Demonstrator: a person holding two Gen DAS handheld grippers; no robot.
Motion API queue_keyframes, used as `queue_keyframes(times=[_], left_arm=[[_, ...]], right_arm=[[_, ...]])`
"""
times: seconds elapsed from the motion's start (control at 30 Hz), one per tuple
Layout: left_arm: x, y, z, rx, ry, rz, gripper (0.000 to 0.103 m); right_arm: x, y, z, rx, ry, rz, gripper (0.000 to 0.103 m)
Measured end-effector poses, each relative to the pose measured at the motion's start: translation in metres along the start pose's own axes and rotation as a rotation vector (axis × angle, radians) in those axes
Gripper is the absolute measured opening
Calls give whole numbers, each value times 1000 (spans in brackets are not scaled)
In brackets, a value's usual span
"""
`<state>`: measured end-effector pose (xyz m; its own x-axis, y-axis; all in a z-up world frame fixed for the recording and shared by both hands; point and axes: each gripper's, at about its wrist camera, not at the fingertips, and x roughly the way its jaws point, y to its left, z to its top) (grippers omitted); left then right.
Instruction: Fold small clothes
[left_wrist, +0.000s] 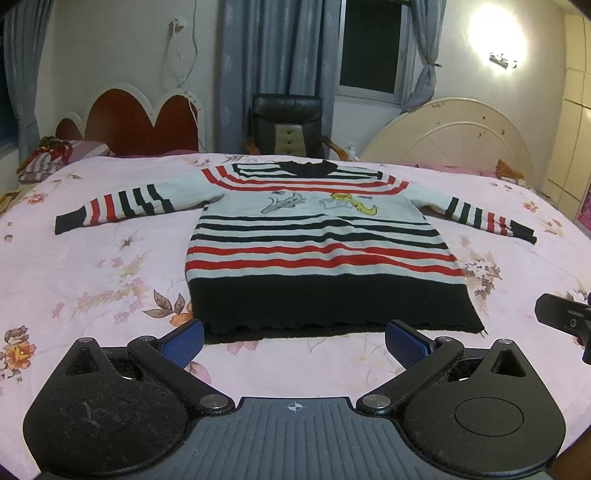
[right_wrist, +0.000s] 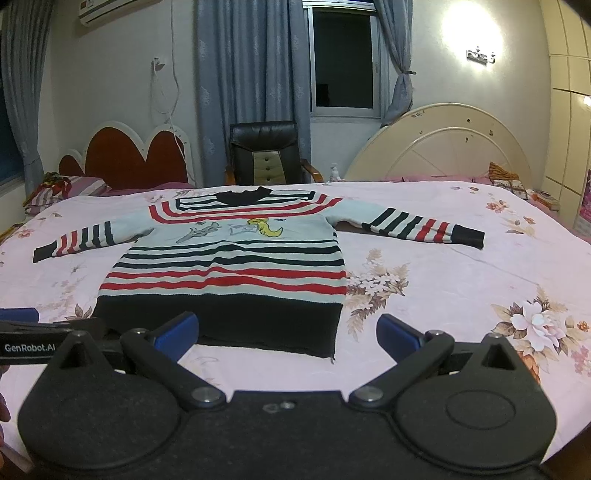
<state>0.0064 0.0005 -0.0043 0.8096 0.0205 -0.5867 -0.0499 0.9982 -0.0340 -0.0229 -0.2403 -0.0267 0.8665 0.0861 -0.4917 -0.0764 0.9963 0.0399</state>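
Down at the bottom of the frame, left hand-held gripper (left_wrist: 293, 341) spread wide, blue pads (left_wrist: 184, 341) far apart, gripping nothing. Same on the other side: right hand-held gripper (right_wrist: 288, 334) wide too, nothing between its pads (right_wrist: 177, 330). Both hovering just short of the dark hem, pointed straight up the garment — likely lined up that way so each can take a lower corner or a sleeve for the first fold. No fold made yet, by the look of it.

Just beyond the pads, filling the middle of the frame: the sweater (left_wrist: 321, 243), laid flat and face up on the bed (left_wrist: 92, 266), hem nearest, neckline farthest. Wide black band at the hem, then red and black stripes on white, two small cartoon figures across the chest, one grey, one yellow. Both sleeves stretched out sideways, left sleeve (left_wrist: 114, 206) toward centre left, right sleeve (left_wrist: 487, 218) toward centre right, cuffs dark. Spread out like this, presumably to make the folding easy.

Underneath, a pink floral sheet, lightly creased.

Farther back, upper centre, a black office chair (left_wrist: 286, 127) against grey curtains (left_wrist: 273, 48).
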Motion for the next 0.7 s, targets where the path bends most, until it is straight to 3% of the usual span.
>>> queue_keyframes(times=[0.7], left_arm=[[0, 1, -2, 1, 4, 3, 103]], right_arm=[[0, 1, -1, -3, -2, -1, 102]])
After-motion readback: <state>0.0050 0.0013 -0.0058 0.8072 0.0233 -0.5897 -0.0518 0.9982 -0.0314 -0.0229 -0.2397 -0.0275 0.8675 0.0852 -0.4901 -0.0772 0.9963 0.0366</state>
